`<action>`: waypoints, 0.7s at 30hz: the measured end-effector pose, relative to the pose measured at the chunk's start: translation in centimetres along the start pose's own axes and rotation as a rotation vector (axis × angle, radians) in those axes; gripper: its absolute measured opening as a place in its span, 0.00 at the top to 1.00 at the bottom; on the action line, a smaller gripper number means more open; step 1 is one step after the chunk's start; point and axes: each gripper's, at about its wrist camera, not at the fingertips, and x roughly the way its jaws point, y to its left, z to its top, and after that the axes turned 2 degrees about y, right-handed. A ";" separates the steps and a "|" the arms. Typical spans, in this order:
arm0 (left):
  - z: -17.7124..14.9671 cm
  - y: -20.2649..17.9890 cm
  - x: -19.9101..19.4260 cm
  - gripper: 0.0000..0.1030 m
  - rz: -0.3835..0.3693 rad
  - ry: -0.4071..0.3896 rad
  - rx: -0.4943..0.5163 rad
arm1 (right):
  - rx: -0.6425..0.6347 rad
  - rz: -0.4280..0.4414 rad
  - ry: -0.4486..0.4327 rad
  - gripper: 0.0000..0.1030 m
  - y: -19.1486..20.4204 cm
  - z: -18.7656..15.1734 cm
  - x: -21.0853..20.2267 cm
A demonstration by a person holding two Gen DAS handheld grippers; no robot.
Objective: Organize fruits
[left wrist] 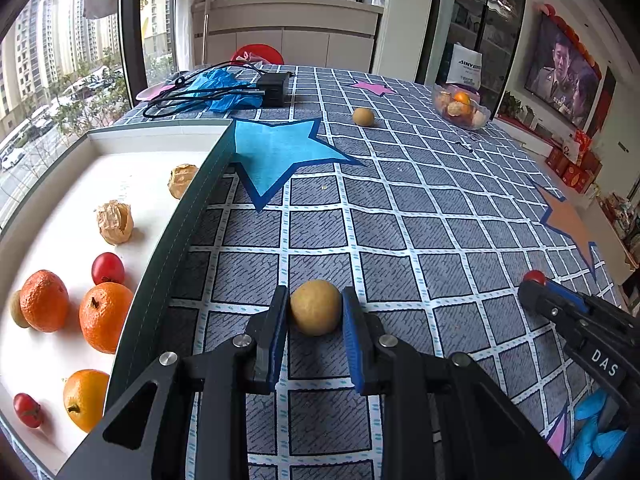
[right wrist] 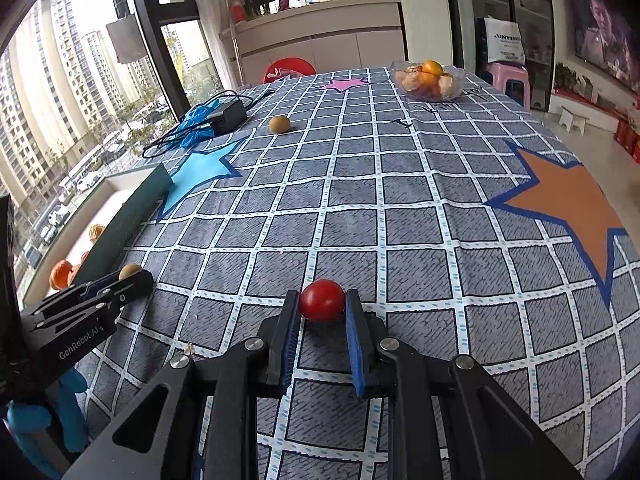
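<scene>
My left gripper (left wrist: 315, 304) is shut on a round tan fruit (left wrist: 316, 307), which sits low over the checked tablecloth just right of the white tray's dark wall (left wrist: 172, 248). My right gripper (right wrist: 322, 304) is shut on a small red tomato (right wrist: 322, 299) close above the cloth. The left wrist view shows the right gripper (left wrist: 534, 282) at the right edge with the tomato (left wrist: 534, 276) at its tip. The tray holds oranges (left wrist: 105, 316), red tomatoes (left wrist: 107, 268) and papery husked fruits (left wrist: 115, 222). Another tan fruit (left wrist: 363, 116) lies far back on the table.
A clear bowl of fruit (left wrist: 460, 106) stands at the back right. A black charger with cable (left wrist: 274, 88) and blue gloves (left wrist: 218, 90) lie at the back left. Blue (left wrist: 276, 152), orange (right wrist: 568, 204) and pink (left wrist: 372, 87) star patches mark the cloth. Blue-gloved hands (left wrist: 596, 432) hold the grippers.
</scene>
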 end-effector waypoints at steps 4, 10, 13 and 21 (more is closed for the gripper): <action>0.0 0.0 0.0 0.72 0.001 0.000 0.001 | 0.007 0.007 -0.003 0.78 0.0 0.0 0.0; 0.0 -0.6 0.1 0.72 0.031 0.004 0.026 | 0.017 0.017 0.003 0.77 -0.3 0.0 0.1; 0.1 -0.8 0.2 0.72 0.052 0.006 0.043 | 0.017 0.016 0.003 0.77 -0.3 0.0 0.0; 0.0 -1.0 0.3 0.72 0.061 0.007 0.058 | 0.035 0.037 0.000 0.77 -0.6 0.0 0.0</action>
